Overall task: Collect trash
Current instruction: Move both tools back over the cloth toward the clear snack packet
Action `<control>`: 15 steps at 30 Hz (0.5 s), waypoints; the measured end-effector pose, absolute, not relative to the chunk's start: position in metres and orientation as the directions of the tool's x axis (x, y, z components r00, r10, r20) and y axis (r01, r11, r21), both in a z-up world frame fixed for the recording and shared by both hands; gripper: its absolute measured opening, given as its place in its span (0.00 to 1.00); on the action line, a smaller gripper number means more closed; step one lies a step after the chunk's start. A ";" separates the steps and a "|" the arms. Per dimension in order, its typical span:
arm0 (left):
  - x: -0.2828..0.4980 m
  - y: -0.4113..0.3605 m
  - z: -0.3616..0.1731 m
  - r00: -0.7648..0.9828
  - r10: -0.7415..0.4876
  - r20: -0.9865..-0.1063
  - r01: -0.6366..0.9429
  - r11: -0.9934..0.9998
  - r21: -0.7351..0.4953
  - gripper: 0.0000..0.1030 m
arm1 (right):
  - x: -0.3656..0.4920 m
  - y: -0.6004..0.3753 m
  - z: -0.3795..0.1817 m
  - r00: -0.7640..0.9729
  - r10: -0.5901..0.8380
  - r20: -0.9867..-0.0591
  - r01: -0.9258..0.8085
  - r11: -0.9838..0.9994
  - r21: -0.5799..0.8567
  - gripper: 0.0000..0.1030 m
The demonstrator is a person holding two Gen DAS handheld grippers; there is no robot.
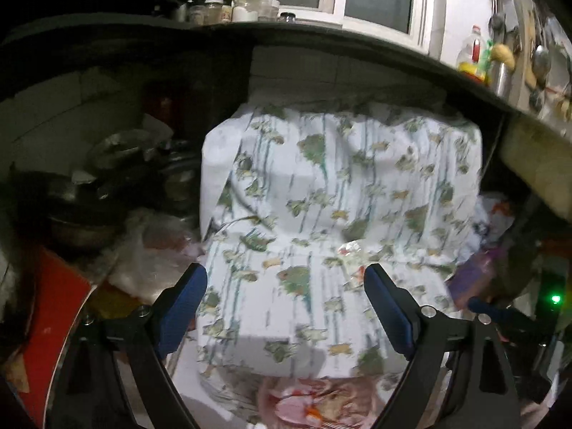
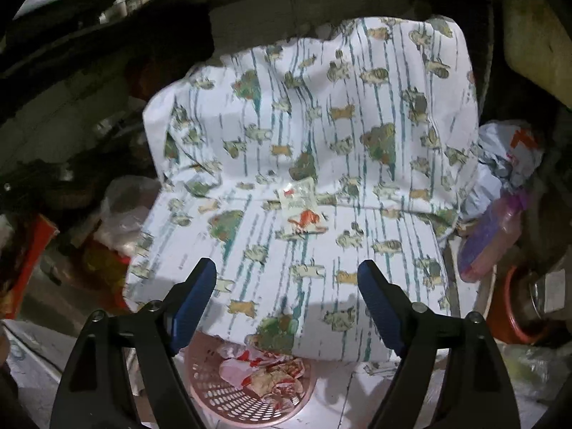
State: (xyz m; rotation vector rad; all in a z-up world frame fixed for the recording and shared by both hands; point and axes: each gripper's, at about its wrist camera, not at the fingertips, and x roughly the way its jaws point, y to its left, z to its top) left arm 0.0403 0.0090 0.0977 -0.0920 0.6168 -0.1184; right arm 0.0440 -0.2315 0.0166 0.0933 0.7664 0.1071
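Pink basket (image 2: 228,398) under patterned cloth (image 2: 321,143)

No text, brand, number or sign can be read in either view. The small wrapper (image 2: 302,211) lying on the patterned cloth (image 2: 321,136) carries red and orange print, but it is too small and blurred to make out. The bottle (image 1: 472,55) on the desk (image 1: 321,41) has a red and yellow label whose lettering is illegible. The crumpled bag (image 2: 511,157) beside the cloth shows orange marks, unreadable too.
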 end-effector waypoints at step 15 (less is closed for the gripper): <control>0.115 0.006 0.113 0.862 -0.016 -0.507 0.033 0.999 0.024 1.00 | 0.134 -0.269 0.102 0.817 0.024 -0.576 -0.005 0.999 0.036 0.86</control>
